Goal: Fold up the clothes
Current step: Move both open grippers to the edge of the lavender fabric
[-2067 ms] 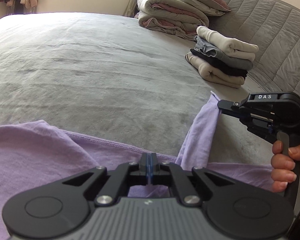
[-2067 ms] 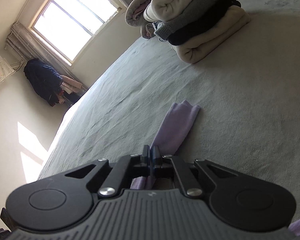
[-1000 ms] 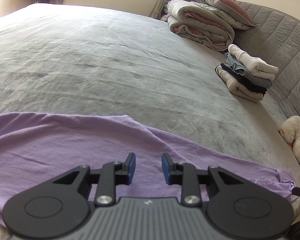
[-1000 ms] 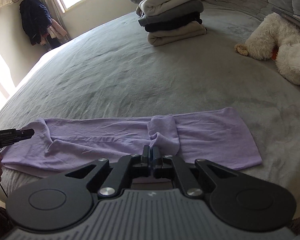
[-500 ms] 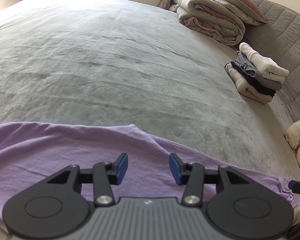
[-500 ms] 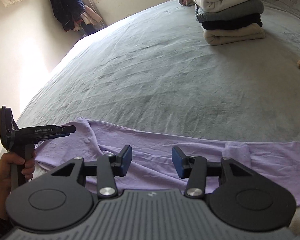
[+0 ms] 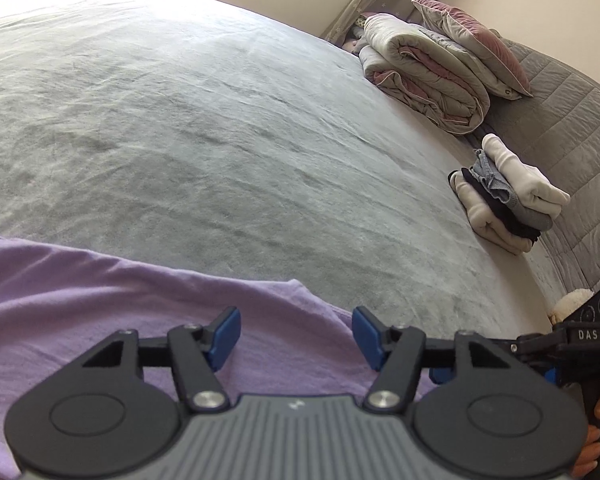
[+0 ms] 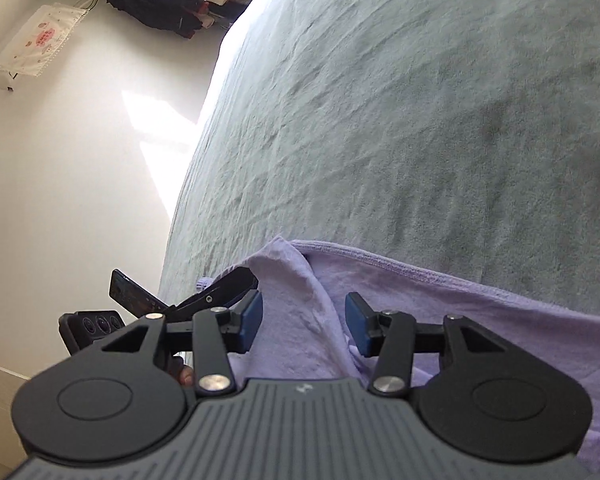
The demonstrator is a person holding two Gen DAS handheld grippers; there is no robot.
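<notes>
- Left tongs [image 7: 296, 334] and right tongs [image 8: 304, 322] both gape, empty, over shirt [image 7: 100, 312] on bed [image 7: 220, 140].
- Step: between folds.
- Next, likely: pinch the shirt's left-frame end.

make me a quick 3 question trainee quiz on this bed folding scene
1. True or false: the left hand-held gripper is clamped on the purple garment.
2. Which lies nearest the padded headboard? A) purple garment B) stack of folded clothes C) right hand-held gripper
3. Fill in: the rolled duvet has a ____ resting on it.

Key
1. False: its jaws stand open above the cloth.
2. B
3. pillow
</notes>
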